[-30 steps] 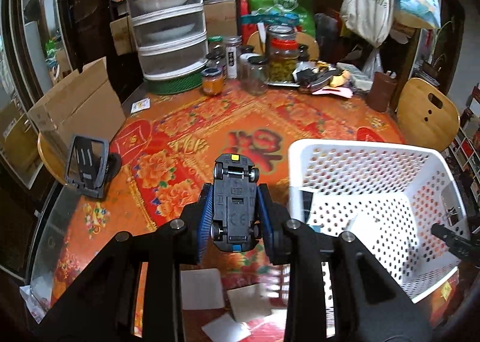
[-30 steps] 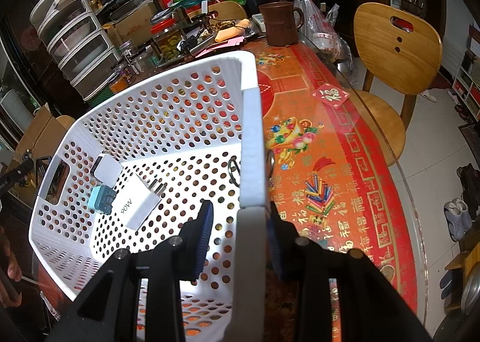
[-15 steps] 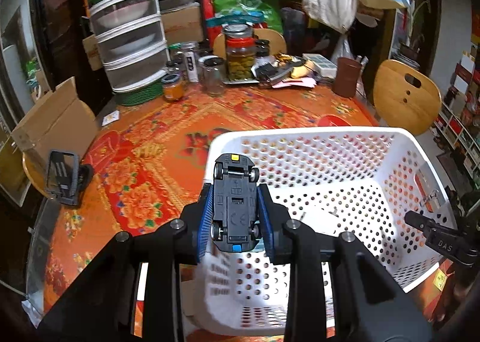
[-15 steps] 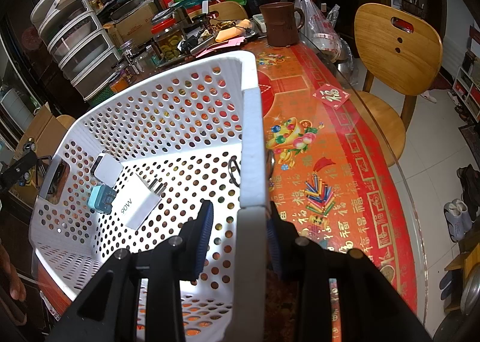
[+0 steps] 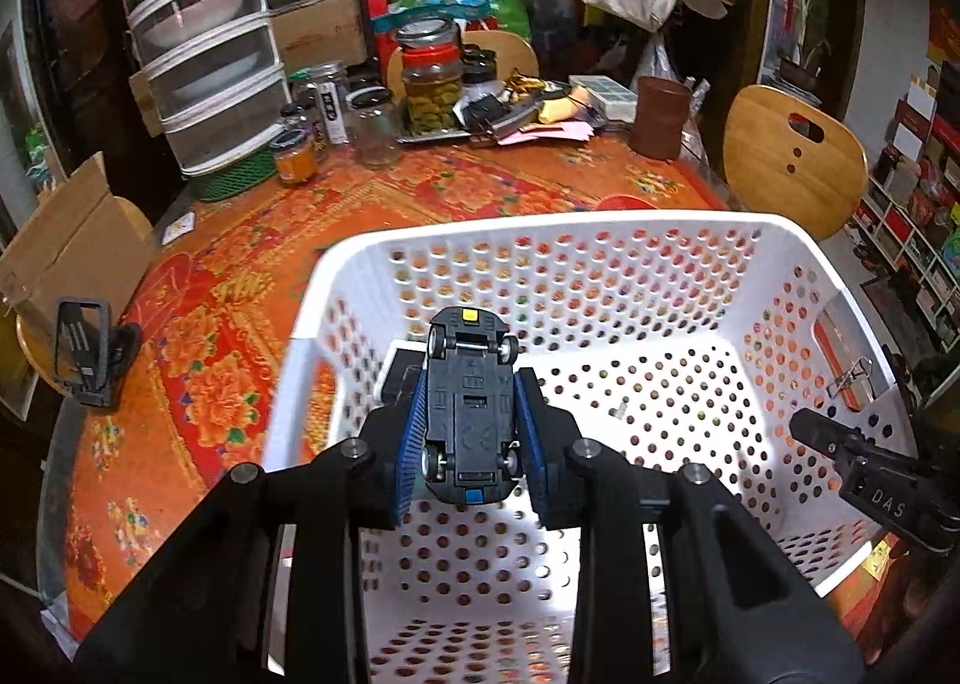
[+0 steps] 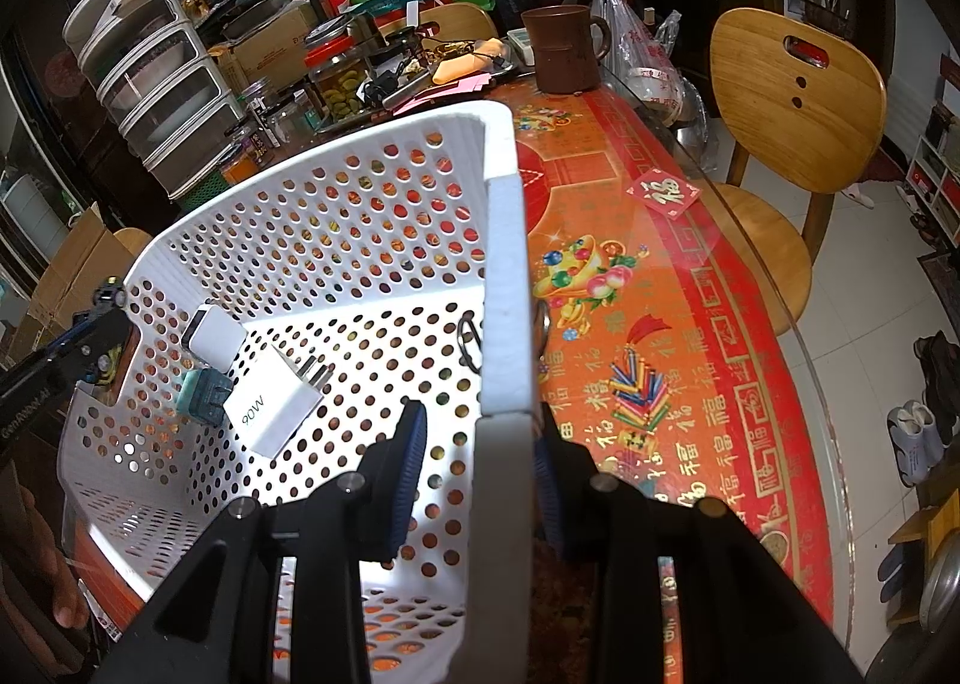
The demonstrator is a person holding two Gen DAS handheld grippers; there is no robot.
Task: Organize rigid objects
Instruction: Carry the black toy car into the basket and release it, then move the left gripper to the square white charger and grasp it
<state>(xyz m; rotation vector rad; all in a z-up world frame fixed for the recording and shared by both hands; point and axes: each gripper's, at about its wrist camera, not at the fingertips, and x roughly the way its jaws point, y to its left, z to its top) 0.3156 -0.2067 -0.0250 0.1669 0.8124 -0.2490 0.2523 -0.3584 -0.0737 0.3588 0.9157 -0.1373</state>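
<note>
Blue-padded left gripper [image 5: 471, 432] closed on toy car [image 5: 470, 411], underside shown, long axis along fingers, nose pointing far. Car held above white perforated basket [image 5: 540, 231], over near-left part of floor; drop judged straight down. Right gripper [image 6: 480, 468] clamped on basket's right wall, one finger inside, one outside. Charger [image 6: 273, 405] and small adapters seen on basket floor, left. Jars [image 5: 429, 84] beyond, at far table edge.
</note>
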